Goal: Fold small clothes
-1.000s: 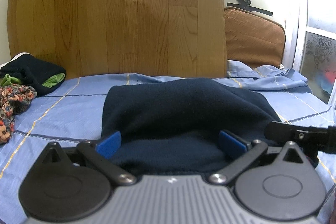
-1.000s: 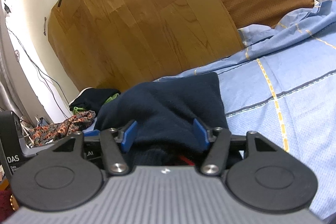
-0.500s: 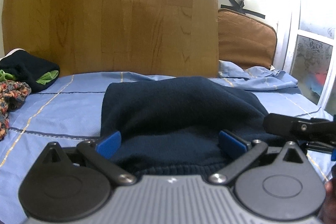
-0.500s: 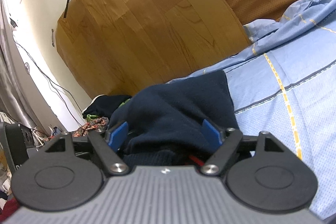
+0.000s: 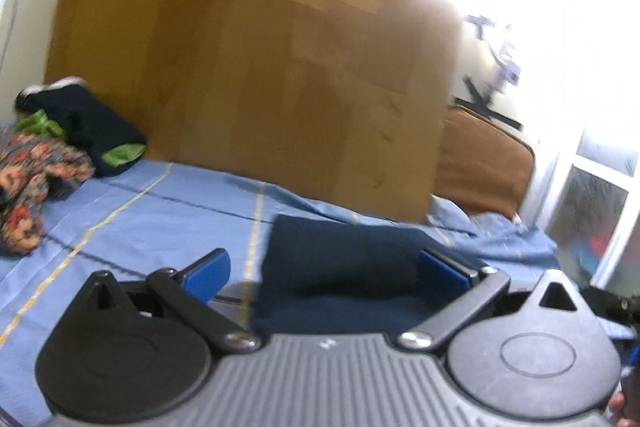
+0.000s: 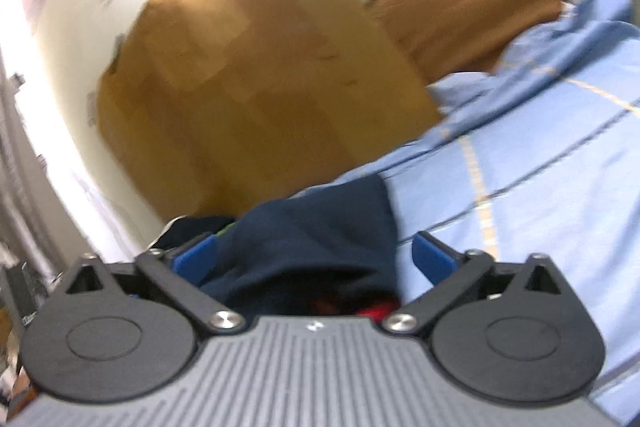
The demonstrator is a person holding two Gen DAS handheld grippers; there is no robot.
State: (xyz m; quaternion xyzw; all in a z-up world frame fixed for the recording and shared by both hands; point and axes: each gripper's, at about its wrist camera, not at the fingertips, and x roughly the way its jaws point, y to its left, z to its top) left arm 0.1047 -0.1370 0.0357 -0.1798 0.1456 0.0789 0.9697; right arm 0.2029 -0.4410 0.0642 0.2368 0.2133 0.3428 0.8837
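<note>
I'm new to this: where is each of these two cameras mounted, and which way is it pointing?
Left wrist view: sits on the left gripper, looking along its open blue-padded fingers at the dark navy knitted garment on the light blue striped bedsheet; a fingertip shows bottom right.
Right wrist view: sits on the right gripper, fingers open, facing the same garment.
Shared: garment, bedsheet, wood-grain board, brown cushion.

One navy garment (image 5: 340, 259) on bed; two more garments at edge: floral (image 5: 36, 179), dark-green (image 5: 92, 123); two grippers
</note>
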